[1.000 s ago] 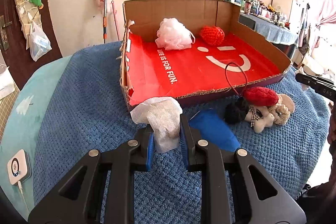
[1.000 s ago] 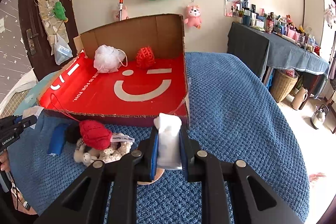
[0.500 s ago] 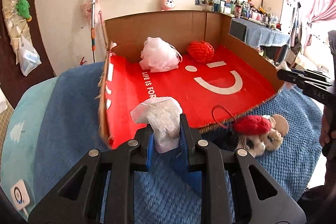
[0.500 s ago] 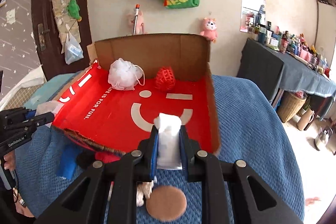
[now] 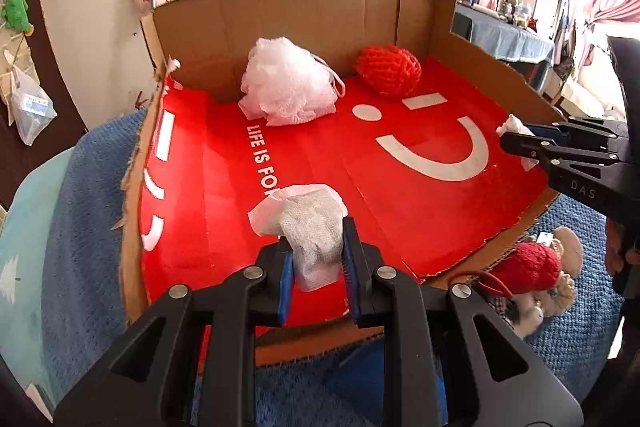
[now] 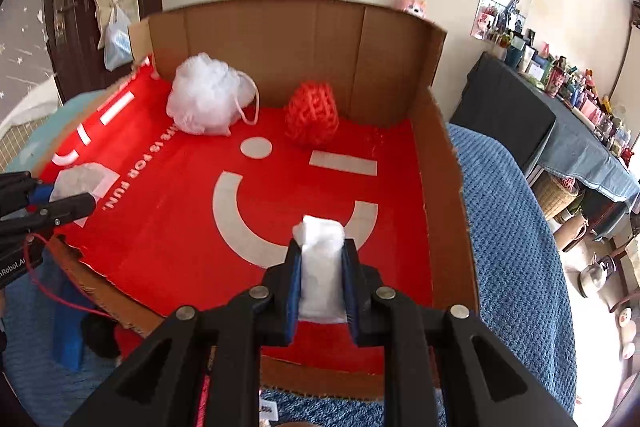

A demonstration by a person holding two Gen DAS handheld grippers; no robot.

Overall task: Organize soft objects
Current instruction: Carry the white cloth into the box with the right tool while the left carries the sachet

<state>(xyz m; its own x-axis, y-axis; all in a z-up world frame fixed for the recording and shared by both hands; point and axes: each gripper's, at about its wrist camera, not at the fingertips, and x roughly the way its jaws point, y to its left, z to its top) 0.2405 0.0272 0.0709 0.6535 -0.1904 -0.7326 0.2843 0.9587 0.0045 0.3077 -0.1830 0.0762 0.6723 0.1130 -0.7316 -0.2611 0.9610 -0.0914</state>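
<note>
A blue textured blanket (image 6: 516, 235) covers the surface, and on it lies a wide, shallow cardboard box (image 5: 304, 11) with brown walls at the far end and right side and a red floor printed with a white smiley face and the words LIFE IS FOR FUN. Against the far wall of the box sit a white mesh bath pouf (image 5: 288, 83) on the left and, just to its right and apart from it, a red knitted ball (image 5: 390, 69). Outside the box, beyond its torn near right corner in the left wrist view, a small plush toy with a red knitted cap (image 5: 532, 269) lies on the blanket. The left gripper (image 5: 316, 269) hangs over the near left part of the red floor, its blue-padded jaws pinching a crumpled white gauze cloth (image 5: 308, 223) that sticks up above the pads. The right gripper (image 6: 322, 283) hangs over the near right part of the floor, above the smiley's curved mouth, its jaws pressed onto a small white foam-like pad (image 6: 320, 259) held upright between them. Each gripper shows at the edge of the other's view, over the box's open near edge.
</note>
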